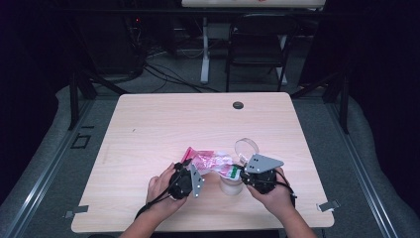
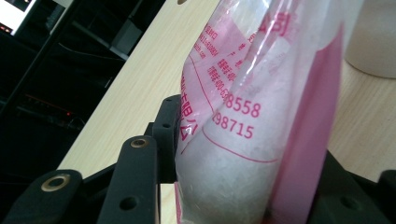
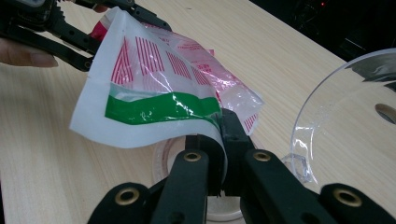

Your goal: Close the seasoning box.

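A pink-and-white plastic bag of white granules hangs between my two grippers above the wooden table. My left gripper is shut on the bag's filled body, with a black jaw pressing on each side. My right gripper is shut on the bag's thin top edge, just beside the green stripe. A small pale cup stands on the table directly under the bag's green end. The cup's rim shows below the right jaws. The left gripper appears at the top left of the right gripper view.
A clear round lid lies just behind the right gripper, close to its jaws. A dark grommet hole sits near the table's far edge. A black folding chair and cables stand on the floor beyond the table.
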A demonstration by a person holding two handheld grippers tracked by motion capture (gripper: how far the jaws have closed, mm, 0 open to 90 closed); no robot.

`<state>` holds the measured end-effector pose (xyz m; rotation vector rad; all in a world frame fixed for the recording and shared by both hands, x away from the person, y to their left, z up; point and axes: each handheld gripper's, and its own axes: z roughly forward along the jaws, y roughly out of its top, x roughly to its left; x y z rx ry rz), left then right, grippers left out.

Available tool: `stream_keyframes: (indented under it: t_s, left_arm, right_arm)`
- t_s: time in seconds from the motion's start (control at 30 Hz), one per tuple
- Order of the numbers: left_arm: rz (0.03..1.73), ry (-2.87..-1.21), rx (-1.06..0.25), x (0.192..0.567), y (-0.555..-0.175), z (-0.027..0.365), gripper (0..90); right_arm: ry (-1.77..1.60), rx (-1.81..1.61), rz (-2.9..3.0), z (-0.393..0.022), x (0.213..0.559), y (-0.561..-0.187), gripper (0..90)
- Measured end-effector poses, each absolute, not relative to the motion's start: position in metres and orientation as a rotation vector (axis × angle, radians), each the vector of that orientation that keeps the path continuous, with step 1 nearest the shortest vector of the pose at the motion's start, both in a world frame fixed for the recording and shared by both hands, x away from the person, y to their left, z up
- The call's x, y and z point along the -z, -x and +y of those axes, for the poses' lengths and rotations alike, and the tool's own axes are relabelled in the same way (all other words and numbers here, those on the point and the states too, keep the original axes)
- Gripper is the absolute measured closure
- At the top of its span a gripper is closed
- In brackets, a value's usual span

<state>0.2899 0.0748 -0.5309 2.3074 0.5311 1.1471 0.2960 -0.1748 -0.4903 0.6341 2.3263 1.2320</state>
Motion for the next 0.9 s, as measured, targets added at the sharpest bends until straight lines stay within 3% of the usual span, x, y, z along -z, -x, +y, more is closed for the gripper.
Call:
stream_keyframes:
  t_s: [0.9]
  left_arm:
    - [0.566,-2.343,-1.004,0.544,-0.296,0.074,62.3]
  right_arm:
    - [-0.612,-1.216,2.338,-0.169,0.492,-0.294,89.9]
